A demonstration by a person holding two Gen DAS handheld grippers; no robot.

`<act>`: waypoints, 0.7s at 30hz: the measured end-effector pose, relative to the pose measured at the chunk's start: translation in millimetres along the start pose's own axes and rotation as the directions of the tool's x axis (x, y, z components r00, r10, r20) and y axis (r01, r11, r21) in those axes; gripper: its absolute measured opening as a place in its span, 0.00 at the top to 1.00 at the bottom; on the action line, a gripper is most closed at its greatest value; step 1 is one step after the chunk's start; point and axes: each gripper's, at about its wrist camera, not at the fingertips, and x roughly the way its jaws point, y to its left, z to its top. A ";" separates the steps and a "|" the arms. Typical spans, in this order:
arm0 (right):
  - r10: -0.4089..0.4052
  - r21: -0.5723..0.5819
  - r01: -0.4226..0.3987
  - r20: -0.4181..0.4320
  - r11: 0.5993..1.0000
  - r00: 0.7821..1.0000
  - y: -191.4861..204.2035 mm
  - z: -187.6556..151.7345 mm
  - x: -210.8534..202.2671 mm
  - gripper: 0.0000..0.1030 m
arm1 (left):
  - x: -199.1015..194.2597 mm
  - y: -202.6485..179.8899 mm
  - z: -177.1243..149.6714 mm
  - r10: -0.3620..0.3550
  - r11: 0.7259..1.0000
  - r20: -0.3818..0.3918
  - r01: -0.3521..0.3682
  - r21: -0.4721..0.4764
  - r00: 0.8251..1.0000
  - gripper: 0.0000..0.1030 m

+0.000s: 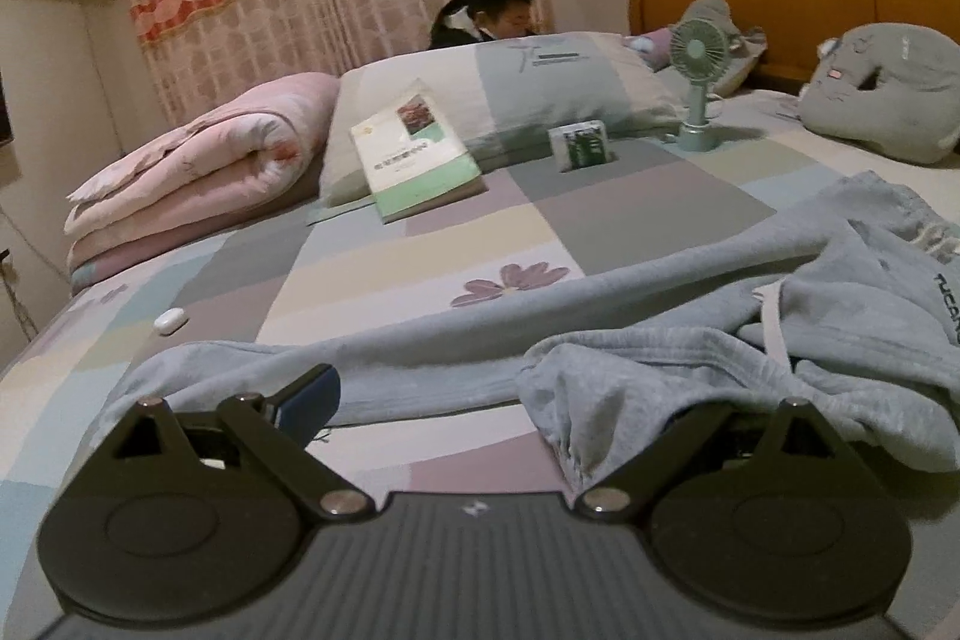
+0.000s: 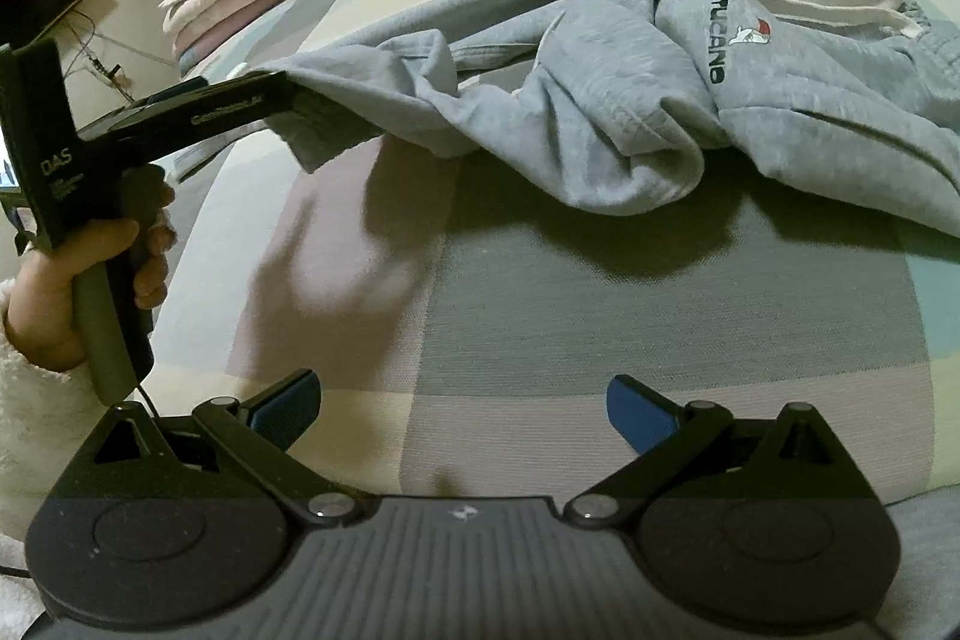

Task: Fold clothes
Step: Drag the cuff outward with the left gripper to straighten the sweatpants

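Grey sweatpants (image 2: 600,58) with a "TUCANO" logo and a white drawstring lie crumpled on the patchwork bed sheet (image 2: 660,316). They also show in the left wrist view (image 1: 690,340). My left gripper (image 1: 480,400) is open wide; a fold of the pants drapes over its right finger, and its left blue pad (image 1: 306,400) is bare. In the right wrist view the left gripper (image 2: 282,106) sits at the end of a pant leg, which lies lifted over it. My right gripper (image 2: 462,406) is open and empty above bare sheet, short of the pants.
A folded pink quilt (image 1: 198,172), a pillow (image 1: 510,88) with a green book (image 1: 414,154) leaning on it, a small box (image 1: 582,148), a desk fan (image 1: 699,82) and grey plush cushions (image 1: 882,88) lie further up the bed. A person (image 1: 498,13) sits behind the pillow. A small white object (image 1: 171,321) lies at left.
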 end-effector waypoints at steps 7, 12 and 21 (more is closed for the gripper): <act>-0.003 -0.004 0.003 -0.015 1.000 1.000 3.0 0.7 3.0 0.00 | 2.8 30.6 -13.0 0.070 0.996 -0.048 -0.073 -0.055 0.996 0.07; -0.008 -0.014 0.008 -0.023 1.000 1.000 7.0 1.1 4.2 0.00 | 2.1 56.5 -23.8 0.123 0.989 -0.075 -0.129 -0.078 0.990 0.08; -0.011 -0.032 0.010 -0.035 0.999 0.999 12.7 1.9 4.3 0.00 | 1.7 95.8 -37.8 0.208 0.975 -0.103 -0.215 -0.063 0.973 0.08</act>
